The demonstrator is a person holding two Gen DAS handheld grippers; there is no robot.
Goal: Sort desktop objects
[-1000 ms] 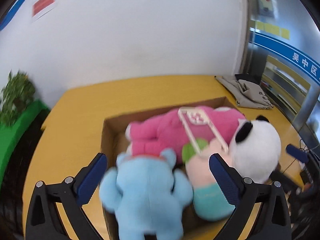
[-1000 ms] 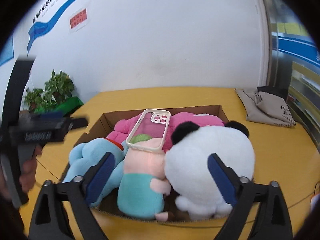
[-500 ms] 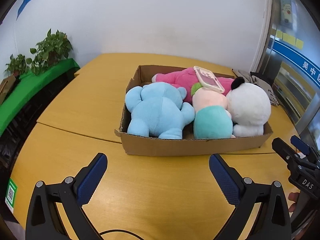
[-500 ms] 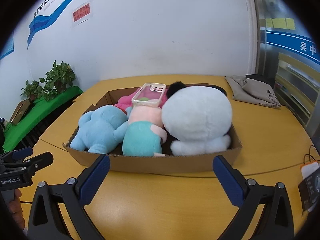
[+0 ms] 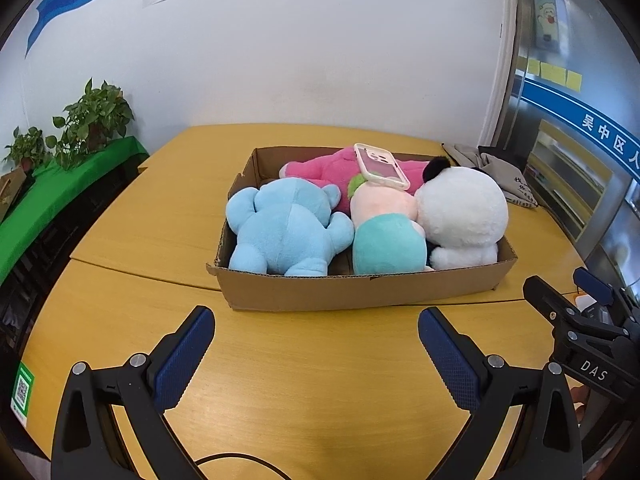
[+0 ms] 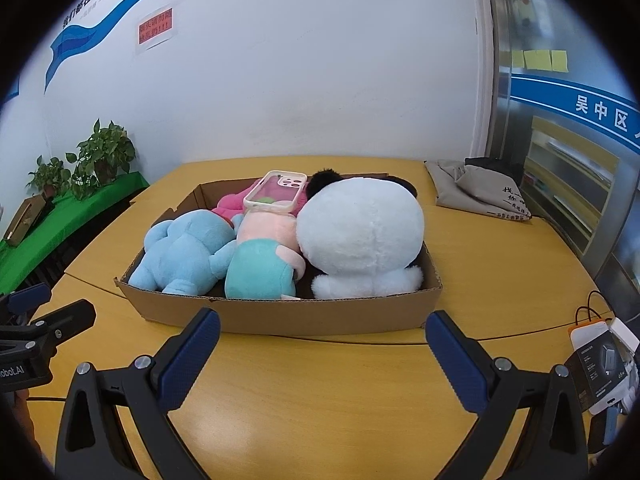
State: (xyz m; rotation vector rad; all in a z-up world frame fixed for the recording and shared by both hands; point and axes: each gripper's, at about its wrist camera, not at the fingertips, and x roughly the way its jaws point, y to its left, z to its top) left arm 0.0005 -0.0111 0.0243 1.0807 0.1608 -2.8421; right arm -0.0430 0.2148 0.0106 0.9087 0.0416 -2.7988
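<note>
A shallow cardboard box [image 5: 360,292] [image 6: 320,316] stands on the yellow table. In it lie a light blue plush [image 5: 284,232] [image 6: 184,252], a pink and teal plush [image 5: 384,236] [image 6: 260,260], a white panda plush [image 5: 460,212] [image 6: 360,232] and a magenta plush [image 5: 320,168]. A clear phone case [image 5: 380,166] [image 6: 276,192] rests on top of the plushes. My left gripper [image 5: 316,352] is open and empty, in front of the box. My right gripper [image 6: 320,356] is open and empty, also in front of the box.
A grey cloth bag [image 6: 480,192] lies at the table's far right. A black charger box [image 6: 600,364] with cables sits at the right edge. Potted plants [image 5: 96,120] stand on a green shelf to the left. A white wall is behind the table.
Both grippers have pulled back from over the plushes to in front of the box. Both stay open. The box's contents have not moved.
</note>
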